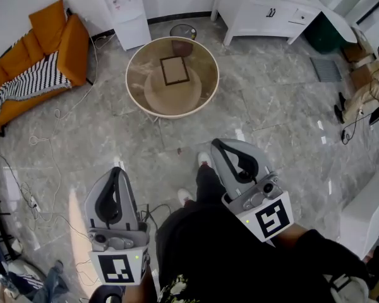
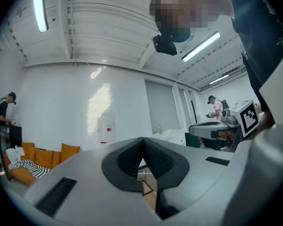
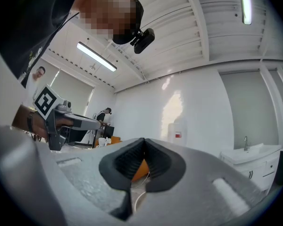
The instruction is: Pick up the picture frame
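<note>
Left tool (image 1: 117, 170) (image 2: 142, 141): jaws pressed together, nothing between them. Right tool (image 1: 216, 144) (image 3: 143, 143): jaws likewise pressed together, empty. Both are held level in front of the person, over the floor (image 1: 265, 115).

Risks, judged from this position:
- Neither tool can take the frame (image 1: 175, 70) as it stands. If either arrives with its jaws together, it will only push the frame.
- The frame appears to lie flat on the surface (image 1: 130, 74). A flat frame offers only a thin edge, so a jaw that fails to get under or around that edge is likely to slide the frame across the smooth-looking top, possibly towards the rim.
- A one-sided pinch may let the frame tilt or swing once lifted.
- A cable (image 1: 53, 188) trails on the floor left of the person's feet, which is a tripping hazard on the approach.

Position of the frame: near the middle of the round surface, slightly towards its far edge. It is well apart from both tools, ahead of them, in line with the gap between the two. No contact.
</note>
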Motion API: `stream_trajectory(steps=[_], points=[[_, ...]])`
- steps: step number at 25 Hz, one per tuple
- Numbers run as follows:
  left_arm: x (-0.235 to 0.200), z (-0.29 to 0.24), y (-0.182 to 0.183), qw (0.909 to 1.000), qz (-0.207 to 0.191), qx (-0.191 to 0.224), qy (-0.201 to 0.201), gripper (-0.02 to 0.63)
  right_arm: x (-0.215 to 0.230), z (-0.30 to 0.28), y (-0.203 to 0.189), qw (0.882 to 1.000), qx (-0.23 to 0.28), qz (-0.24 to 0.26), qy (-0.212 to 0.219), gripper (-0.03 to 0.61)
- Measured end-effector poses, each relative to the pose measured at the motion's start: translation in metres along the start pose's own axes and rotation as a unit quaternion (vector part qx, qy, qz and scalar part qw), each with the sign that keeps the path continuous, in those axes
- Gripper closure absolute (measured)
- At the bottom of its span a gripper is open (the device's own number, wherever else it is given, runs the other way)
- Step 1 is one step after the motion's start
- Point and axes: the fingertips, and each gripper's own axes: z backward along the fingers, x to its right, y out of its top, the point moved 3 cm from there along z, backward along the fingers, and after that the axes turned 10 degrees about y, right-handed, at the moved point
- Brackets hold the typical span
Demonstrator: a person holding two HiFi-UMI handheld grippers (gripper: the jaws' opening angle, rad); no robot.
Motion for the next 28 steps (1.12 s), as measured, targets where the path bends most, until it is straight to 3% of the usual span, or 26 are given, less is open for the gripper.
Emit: stream_trajectory(steps=[11, 28], points=[[0.011, -0.086, 0.016, 0.9991, -0.006, 0.005, 0.041, 0.603, 0.092, -0.043, -0.001, 0.999, 0.024, 0.005, 0.04, 0.583], [0.074, -0.214, 0.025, 0.9989, 0.002, 0.004, 0.047, 0.603, 0.24, -0.035, -0.022, 0.999, 0.02, 0.001, 0.031, 0.583]])
